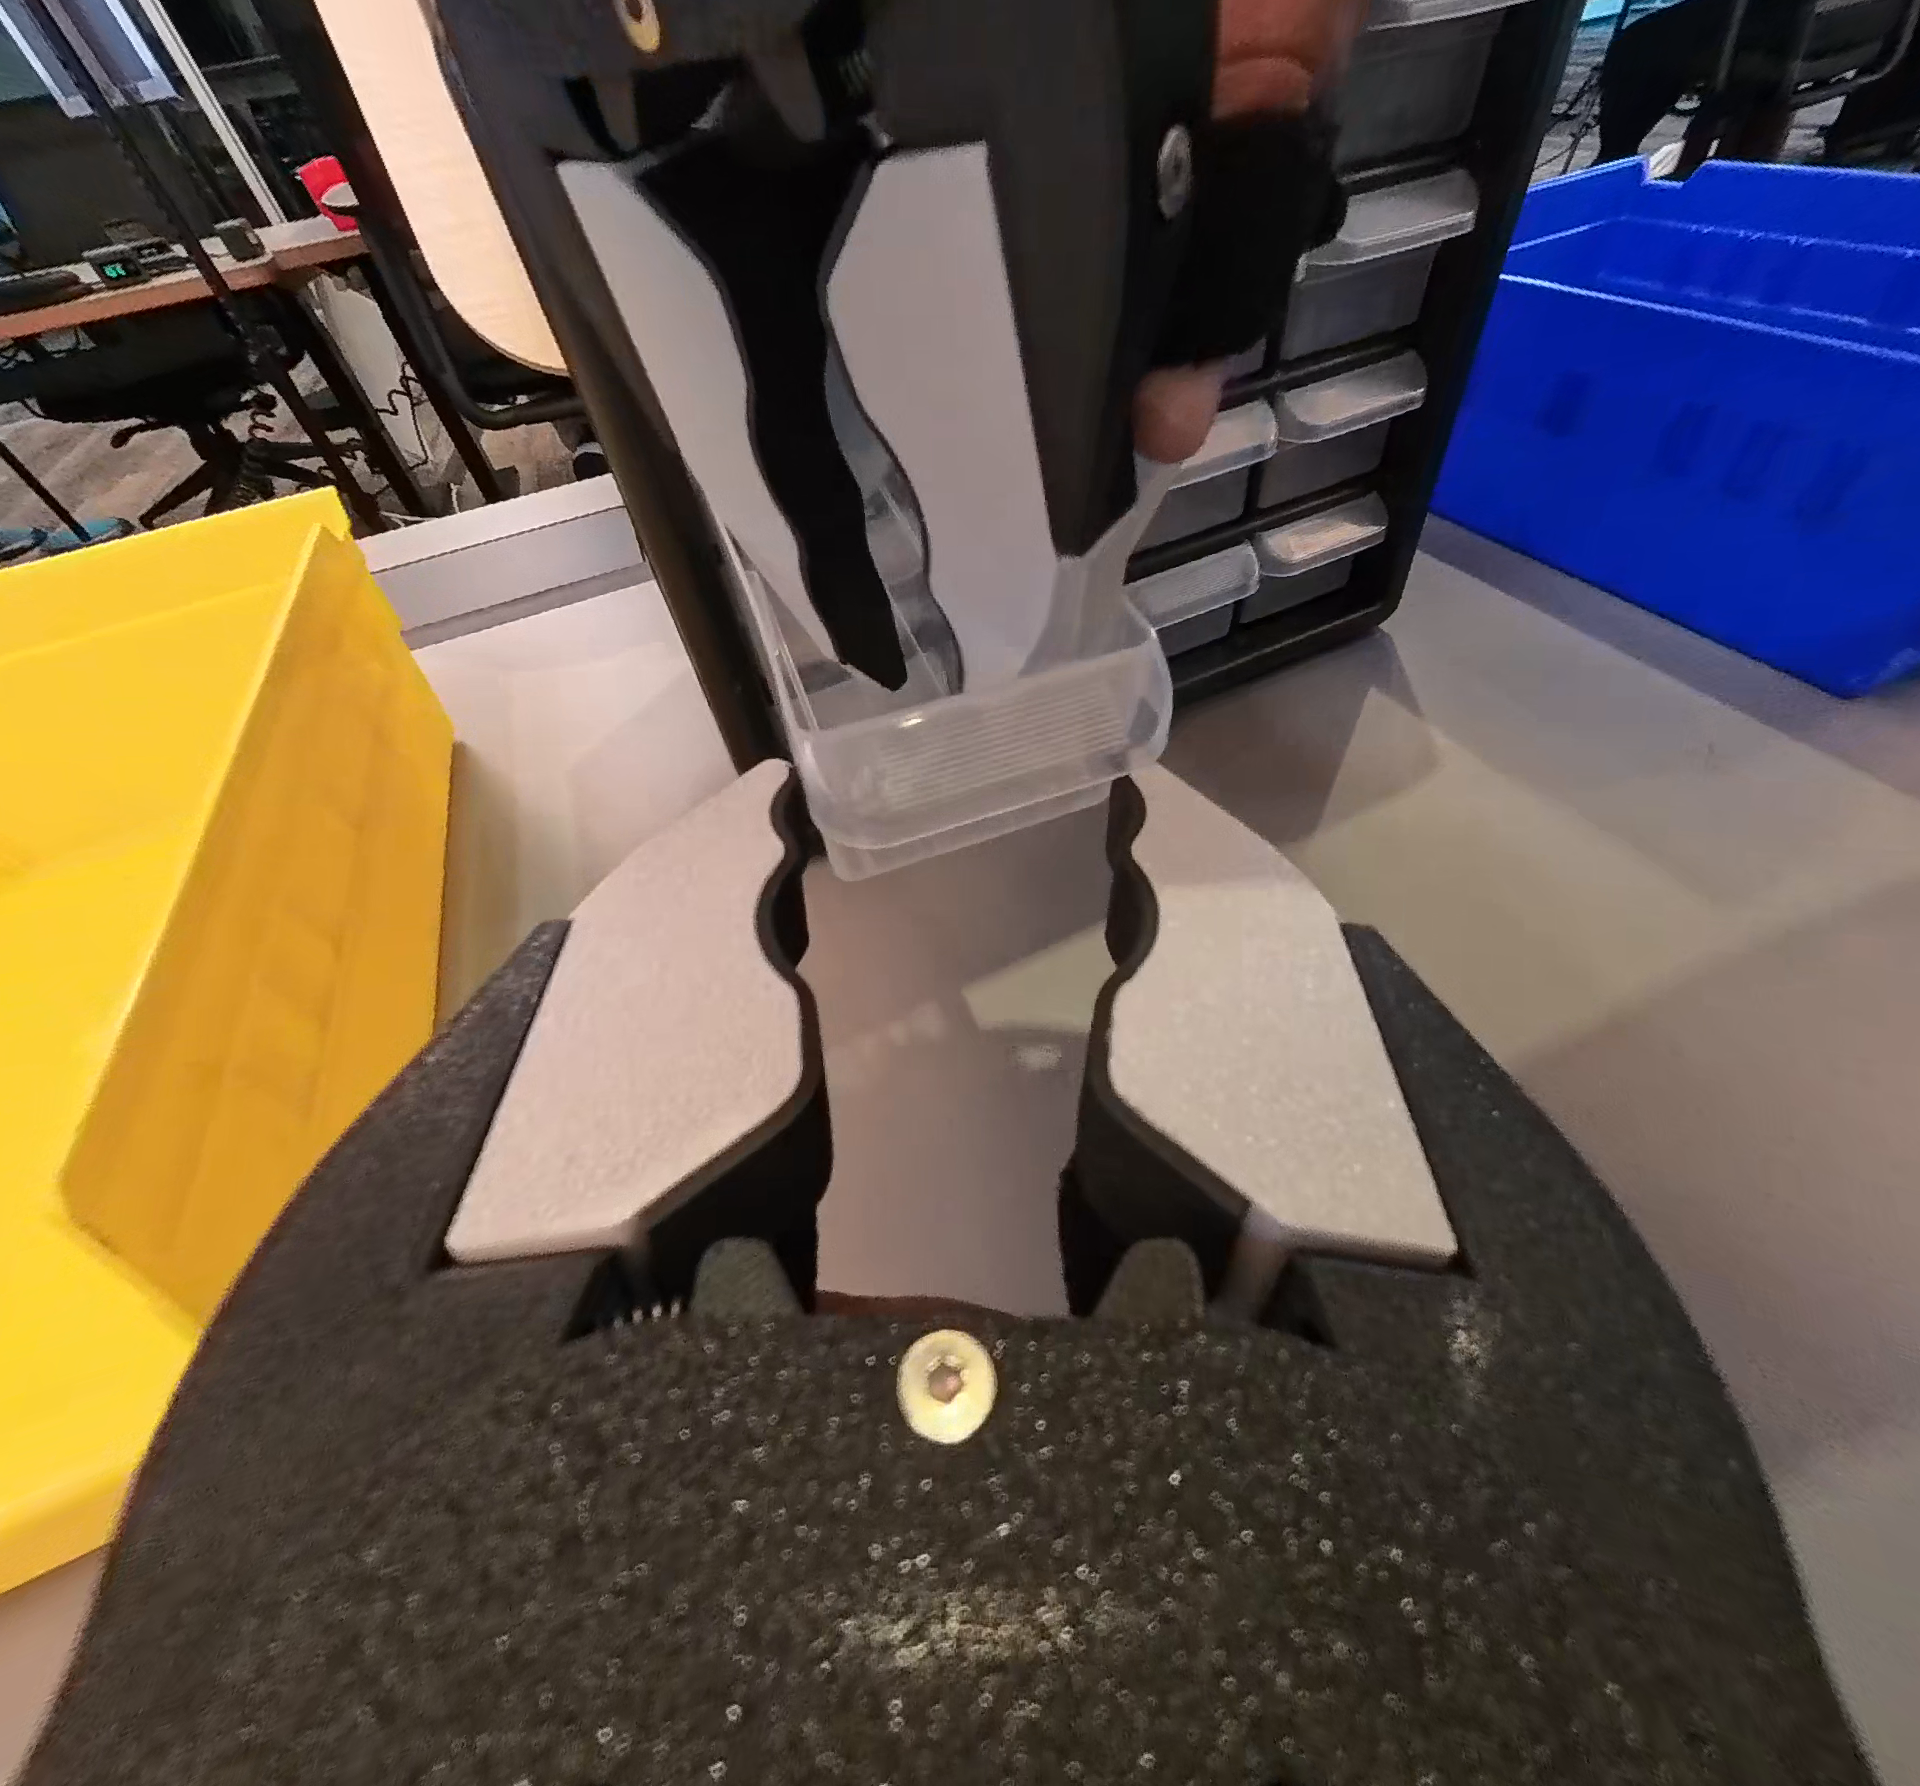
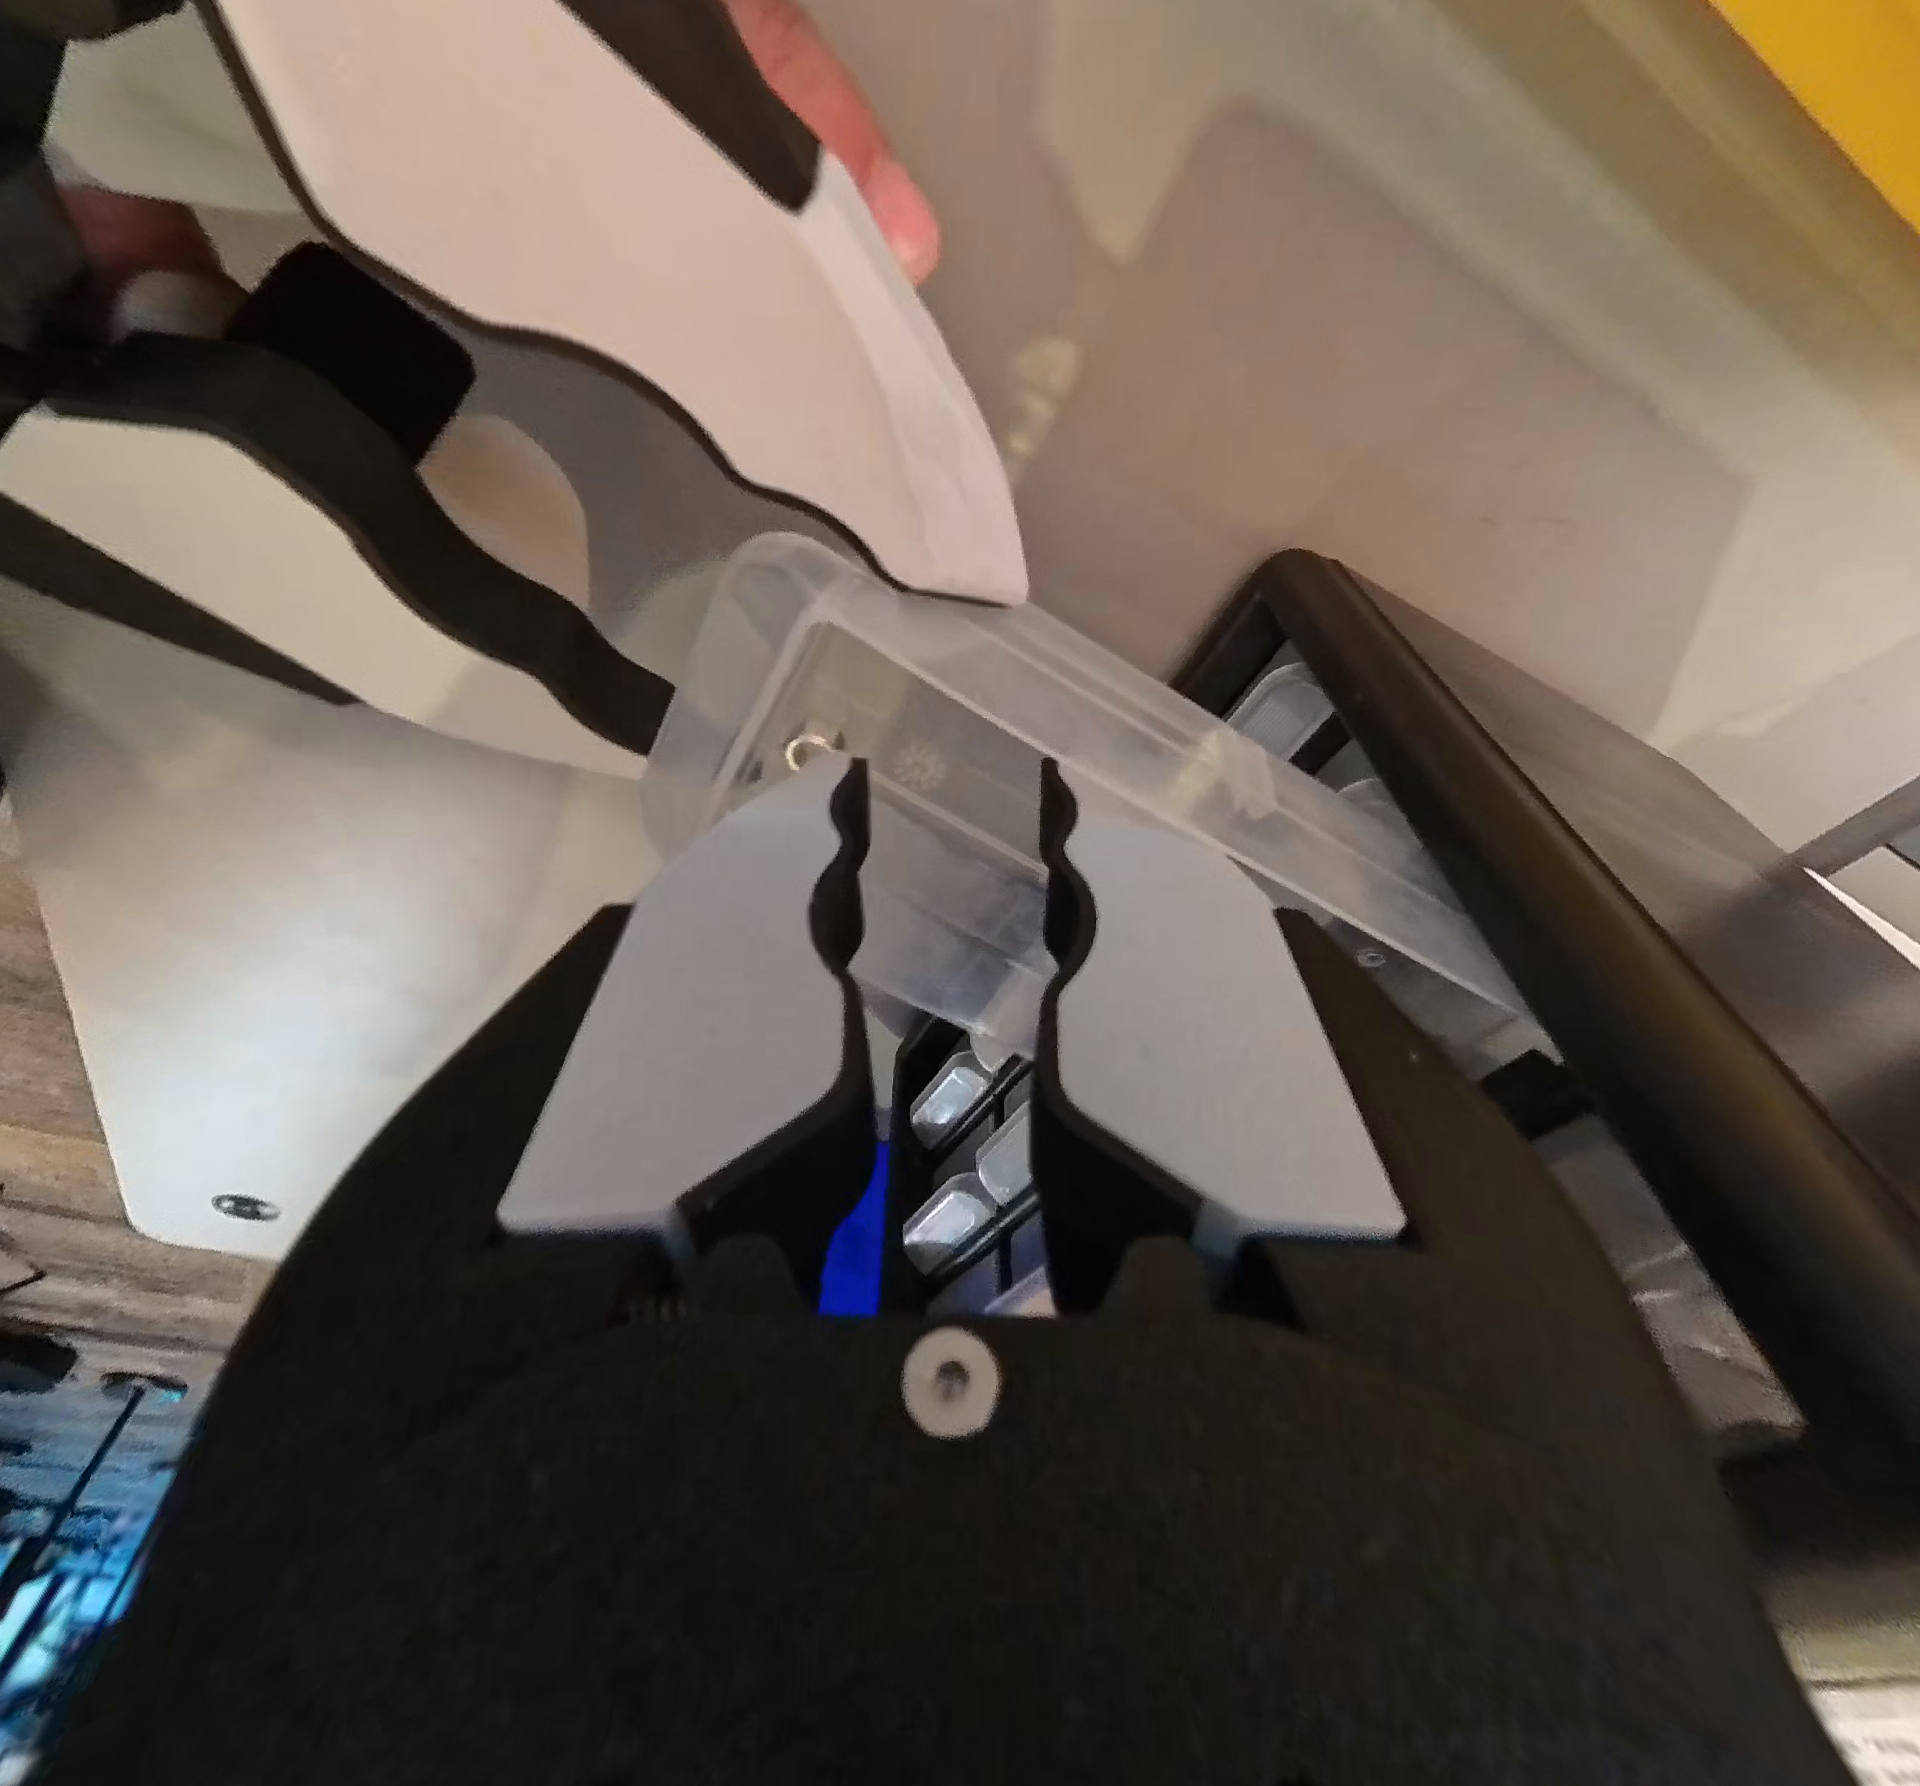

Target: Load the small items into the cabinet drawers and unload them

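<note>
The left gripper point(image 1: 956, 822) is spread wide at the front of the pulled-out clear drawer point(image 1: 977, 760); the right gripper point(image 2: 951, 780), parted, reaches into that drawer from above.

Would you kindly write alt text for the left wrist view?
The open left gripper faces a pulled-out clear drawer of a black cabinet, with the right gripper reaching down into it. Yellow bin left, blue bin right.

Right claw point(image 2: 948, 780) parted, over clear drawer point(image 2: 1039, 697)
</note>
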Demonstrator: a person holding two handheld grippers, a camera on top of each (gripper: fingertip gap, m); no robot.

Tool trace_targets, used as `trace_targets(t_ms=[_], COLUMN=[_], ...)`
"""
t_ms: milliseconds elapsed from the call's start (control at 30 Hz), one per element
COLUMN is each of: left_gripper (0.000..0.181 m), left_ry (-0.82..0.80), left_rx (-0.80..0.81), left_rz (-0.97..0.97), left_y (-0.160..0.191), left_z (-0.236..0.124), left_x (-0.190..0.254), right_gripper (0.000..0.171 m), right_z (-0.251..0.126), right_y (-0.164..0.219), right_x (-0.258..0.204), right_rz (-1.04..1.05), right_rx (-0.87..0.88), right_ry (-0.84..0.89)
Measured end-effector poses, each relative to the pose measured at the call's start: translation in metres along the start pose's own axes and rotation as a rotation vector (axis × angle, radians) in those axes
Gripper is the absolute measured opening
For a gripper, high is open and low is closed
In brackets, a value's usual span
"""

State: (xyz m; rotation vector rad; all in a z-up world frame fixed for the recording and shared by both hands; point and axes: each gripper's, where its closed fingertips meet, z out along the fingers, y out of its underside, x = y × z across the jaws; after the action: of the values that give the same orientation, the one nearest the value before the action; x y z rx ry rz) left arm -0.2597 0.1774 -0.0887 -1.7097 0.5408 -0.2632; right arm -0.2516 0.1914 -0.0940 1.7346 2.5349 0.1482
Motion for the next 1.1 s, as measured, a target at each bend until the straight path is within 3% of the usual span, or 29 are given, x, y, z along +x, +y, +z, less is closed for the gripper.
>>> trace_targets(t_ms=[167,267,500,800,1100], left_gripper=[0.055,0.054,0.054,0.053,0.053], left_ry=[0.000,0.003,0.031,0.012,0.006], left_rx=[0.034,0.041,0.116,0.129,0.113], left_rz=[0.011,-0.002,-0.112,-0.077,-0.070], left_y=[-0.006,-0.007,-0.031,-0.037,-0.033], left_z=[-0.003,-0.003,-0.009,-0.008,-0.008], left_x=[0.001,0.000,-0.003,0.000,0.001], right_gripper=[0.012,0.000,0.000,0.000,0.000], right_z=[-0.010,-0.025,-0.048,-0.041,-0.031], right_y=[0.001,-0.004,-0.009,0.008,0.005], right_x=[-0.005,-0.018,-0.017,-0.028,-0.024], right_rz=[0.051,0.111,0.155,0.138,0.096], right_rx=[0.095,0.194,0.307,0.150,0.061], right_ry=[-0.077,-0.227,-0.300,-0.513,-0.434])
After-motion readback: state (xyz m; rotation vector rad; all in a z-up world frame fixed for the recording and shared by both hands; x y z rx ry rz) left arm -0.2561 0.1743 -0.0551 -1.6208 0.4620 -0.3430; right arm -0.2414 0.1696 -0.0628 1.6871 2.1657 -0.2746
